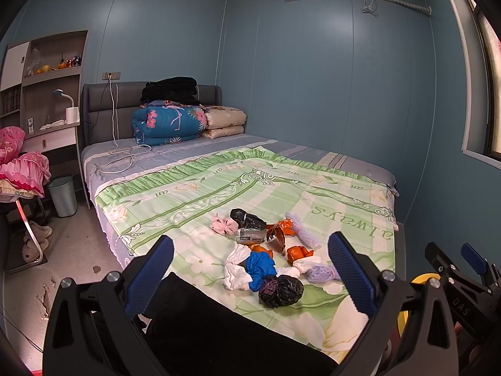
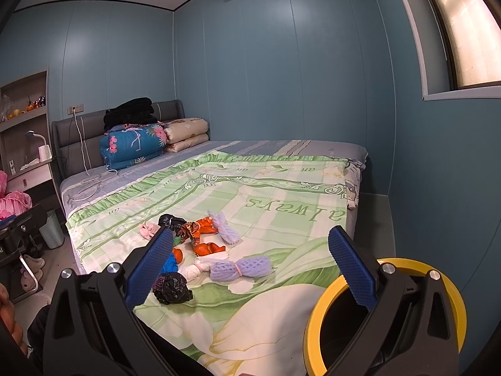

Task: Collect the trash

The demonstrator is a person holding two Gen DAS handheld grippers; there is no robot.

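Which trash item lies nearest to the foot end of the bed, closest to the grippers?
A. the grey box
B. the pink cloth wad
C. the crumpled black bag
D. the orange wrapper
C: the crumpled black bag lies at the near edge of the trash pile, with the other pieces farther up the bed.

The bin (image 2: 316, 319) is half hidden behind the right gripper's finger (image 2: 353, 269) and cut by the bottom edge, and the shelf items (image 1: 59, 64) are too small to tell.
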